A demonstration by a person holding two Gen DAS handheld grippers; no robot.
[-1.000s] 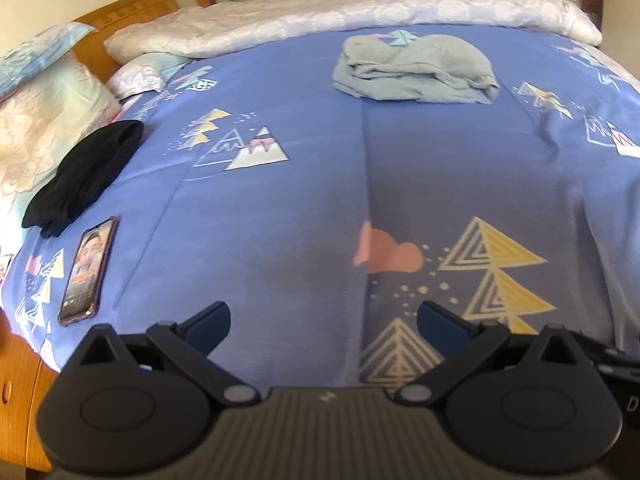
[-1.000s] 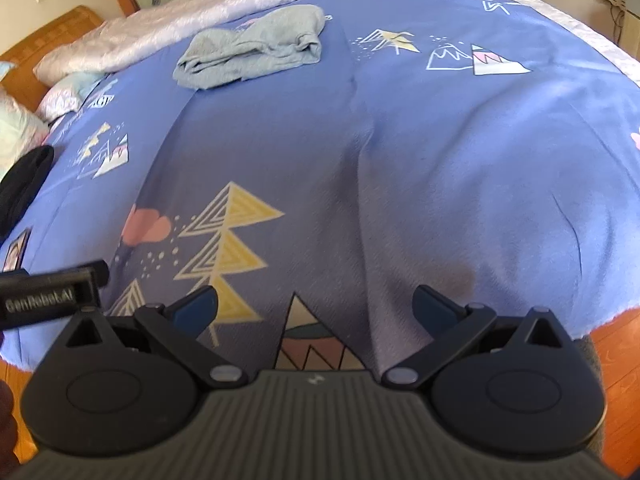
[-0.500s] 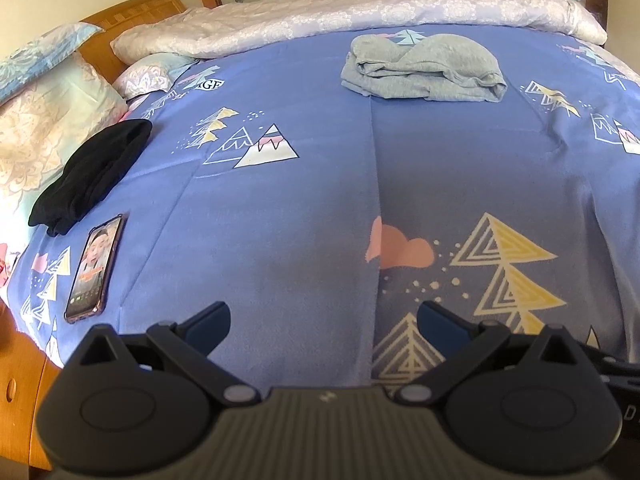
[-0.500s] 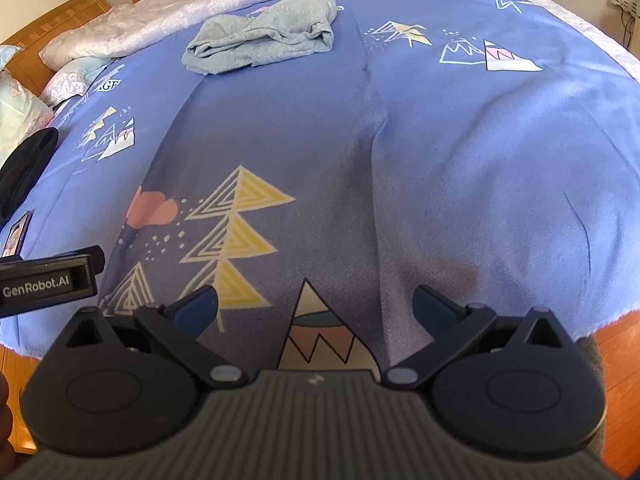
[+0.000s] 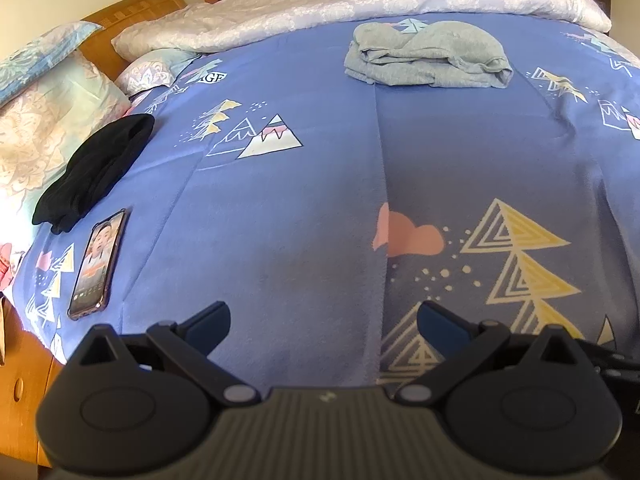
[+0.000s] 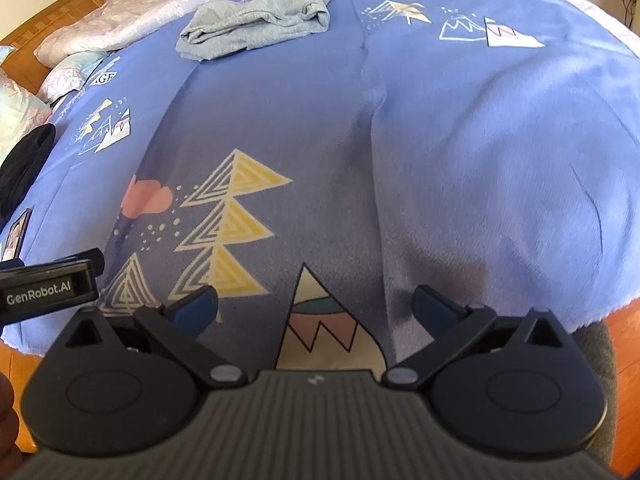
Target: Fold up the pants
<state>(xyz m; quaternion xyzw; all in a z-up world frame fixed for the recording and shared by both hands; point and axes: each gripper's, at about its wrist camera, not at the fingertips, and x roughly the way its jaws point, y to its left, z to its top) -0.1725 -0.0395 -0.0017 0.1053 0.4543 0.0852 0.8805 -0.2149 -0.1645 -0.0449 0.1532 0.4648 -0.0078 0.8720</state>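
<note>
Over the last second both views draw nearer the grey pants (image 5: 428,56), bunched near the bed's far quilt (image 5: 360,4), while the left gripper (image 5: 323,320) and right gripper (image 6: 316,304) stay spread and hold nothing, so folding or tidying may follow.

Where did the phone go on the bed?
In the left wrist view the phone lies face up at the left edge of the blue bedspread, just below the black cloth and far from the grey pants.

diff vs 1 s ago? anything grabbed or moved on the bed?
Both views shifted slightly, so both grippers moved a little, the left gripper and right gripper alike. Nothing was grabbed; both stayed open and empty. The gray pants, black garment and phone lie unmoved.
</note>
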